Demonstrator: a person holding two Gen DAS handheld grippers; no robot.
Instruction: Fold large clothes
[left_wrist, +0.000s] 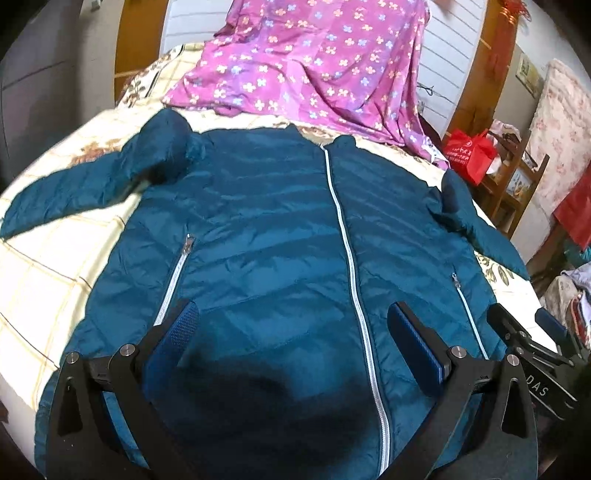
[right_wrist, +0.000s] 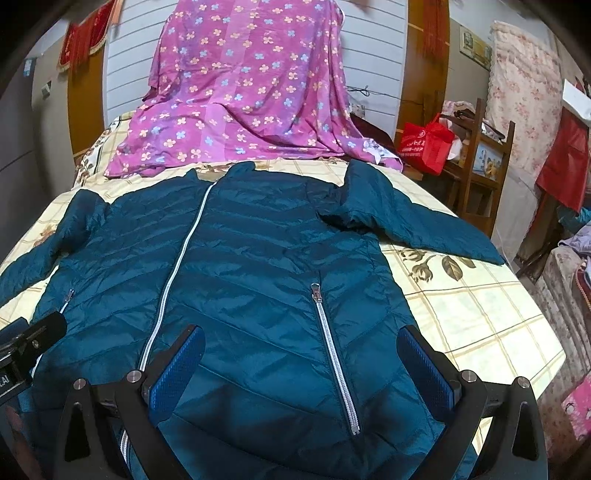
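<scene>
jacket (left_wrist: 266, 240) lies front up, zipped, on the bed (left_wrist: 55, 266), both sleeves spread out to the sides. left gripper (left_wrist: 291, 332) and right gripper (right_wrist: 301, 354) hover over its hem, jaws wide apart, holding nothing. purple sheet (right_wrist: 240, 92) drapes behind the collar.

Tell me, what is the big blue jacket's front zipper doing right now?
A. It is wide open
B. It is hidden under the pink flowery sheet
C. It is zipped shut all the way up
C: the white front zipper runs closed from hem to collar down the teal jacket, which lies flat on the bed.
</scene>
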